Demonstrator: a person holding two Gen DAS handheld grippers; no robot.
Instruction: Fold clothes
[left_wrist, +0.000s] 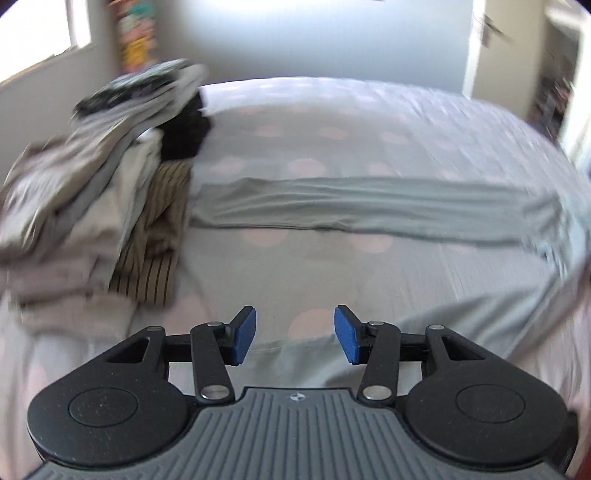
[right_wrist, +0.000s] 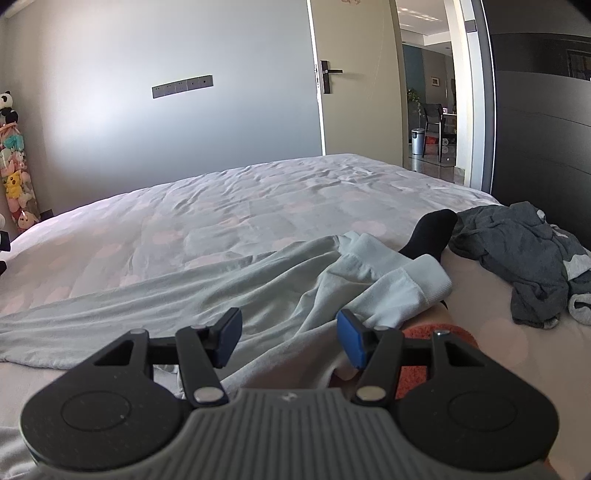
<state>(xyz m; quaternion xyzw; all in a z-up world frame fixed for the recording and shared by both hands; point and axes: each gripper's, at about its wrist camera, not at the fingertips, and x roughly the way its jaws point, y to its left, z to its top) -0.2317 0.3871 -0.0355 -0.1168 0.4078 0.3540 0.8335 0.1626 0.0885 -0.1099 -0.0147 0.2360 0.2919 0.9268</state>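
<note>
- The pale grey-green soft cotton garment (left_wrist: 369, 206) lay stretched across the dotted grey bedsheet (right_wrist: 240, 206).
- The left gripper (left_wrist: 294, 336) and right gripper (right_wrist: 290, 339) were both wide apart, holding nothing.
- Likely step: pre-fold; next, each should pinch an edge.

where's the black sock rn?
Right wrist view, right of centre: the black sock lies on the bed, between the pale green garment's cuffs and the dark grey clothes heap.

Pale grey-green trousers (left_wrist: 369, 206) lie stretched, wrinkled, across the spotted bedcover (left_wrist: 369, 122).
</note>
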